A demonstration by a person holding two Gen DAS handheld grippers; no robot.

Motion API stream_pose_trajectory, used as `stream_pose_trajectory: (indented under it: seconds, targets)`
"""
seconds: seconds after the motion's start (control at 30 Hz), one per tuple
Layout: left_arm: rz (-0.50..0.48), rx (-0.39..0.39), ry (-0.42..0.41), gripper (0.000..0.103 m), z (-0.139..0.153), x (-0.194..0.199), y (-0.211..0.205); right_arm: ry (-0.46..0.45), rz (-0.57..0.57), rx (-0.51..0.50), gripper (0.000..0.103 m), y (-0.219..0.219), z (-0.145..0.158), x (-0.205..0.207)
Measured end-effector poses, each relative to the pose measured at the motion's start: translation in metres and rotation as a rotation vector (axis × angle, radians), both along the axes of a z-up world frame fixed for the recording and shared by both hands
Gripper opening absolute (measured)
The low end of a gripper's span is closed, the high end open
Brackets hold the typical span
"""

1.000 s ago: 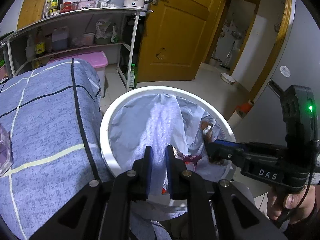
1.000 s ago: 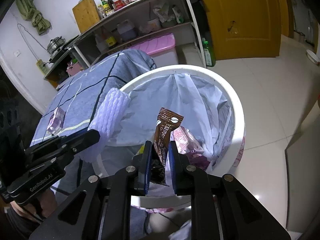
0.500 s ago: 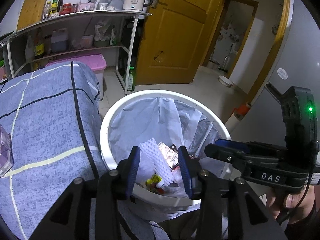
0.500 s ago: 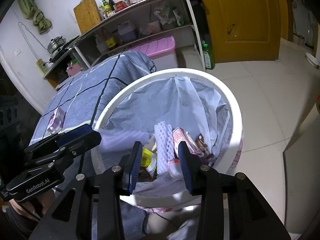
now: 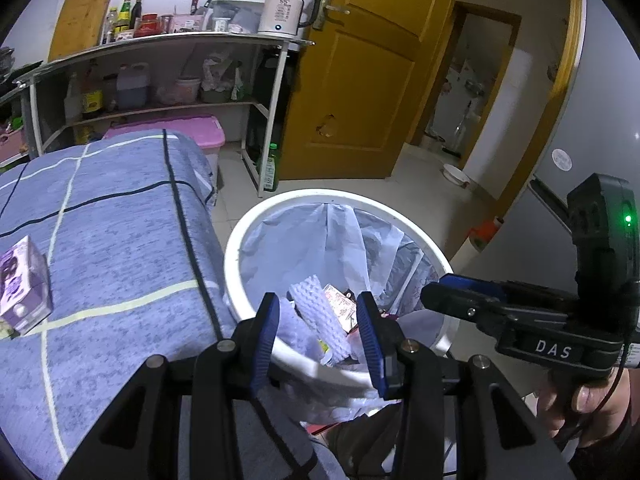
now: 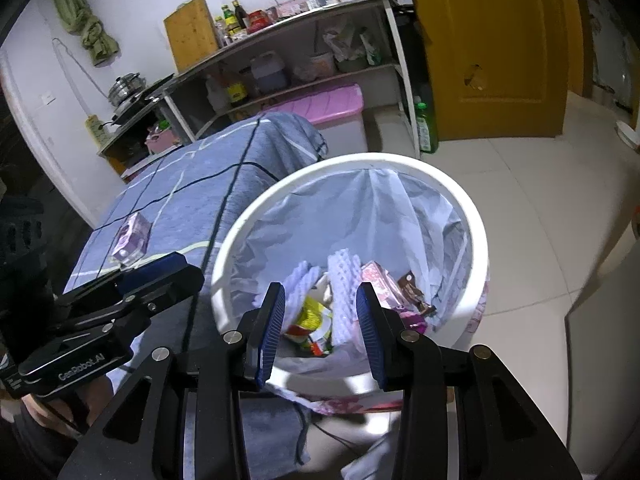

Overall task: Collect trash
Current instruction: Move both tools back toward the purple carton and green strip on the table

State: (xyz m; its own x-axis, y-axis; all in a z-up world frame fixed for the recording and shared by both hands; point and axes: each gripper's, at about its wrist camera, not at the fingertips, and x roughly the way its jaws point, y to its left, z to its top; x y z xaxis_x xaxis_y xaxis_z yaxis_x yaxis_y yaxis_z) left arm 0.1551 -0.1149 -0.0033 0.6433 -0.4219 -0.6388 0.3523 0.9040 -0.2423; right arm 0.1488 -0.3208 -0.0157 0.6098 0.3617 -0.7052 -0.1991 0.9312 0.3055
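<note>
A white trash bin [image 5: 248, 232] [image 6: 476, 216] with a pale liner stands beside the blue-covered table. Inside lie white foam netting [image 5: 316, 312] [image 6: 342, 276], a brown snack wrapper [image 6: 412, 286] and other wrappers. My left gripper [image 5: 318, 340] is open and empty above the bin's near rim. My right gripper [image 6: 322, 330] is open and empty above the bin too. In the left wrist view the right gripper's body [image 5: 532, 320] shows at the right. In the right wrist view the left gripper's body [image 6: 104, 312] shows at the left.
A small purple box [image 5: 24, 280] [image 6: 130, 238] lies on the blue checked tablecloth [image 5: 112, 240]. A metal shelf [image 5: 160, 44] with bottles and a kettle stands behind, with a pink storage bin [image 6: 320, 104] below. A yellow door [image 5: 360, 72] and tiled floor lie beyond.
Both grippers opened. The foam netting dropped from the left gripper and the brown wrapper from the right into the bin. Both grippers then drew back a little.
</note>
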Motion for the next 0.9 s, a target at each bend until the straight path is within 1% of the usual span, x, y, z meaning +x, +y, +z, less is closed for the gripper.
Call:
stream_pose_trajectory:
  seconds: [0.17, 0.6, 0.9]
  targets:
    - [0.031, -0.003, -0.01, 0.042, 0.004, -0.01, 0.012, -0.023, 0.033, 0.001, 0.038, 0.014, 0.008, -0.007]
    - [0.127, -0.013, -0.024, 0.042, 0.007, -0.031, 0.05, -0.051, 0.14, -0.01, 0.038, 0.053, 0.013, -0.019]
    - [0.243, -0.002, -0.005, 0.042, -0.004, -0.043, 0.091, -0.042, 0.221, -0.006, 0.038, 0.085, 0.009, -0.018]
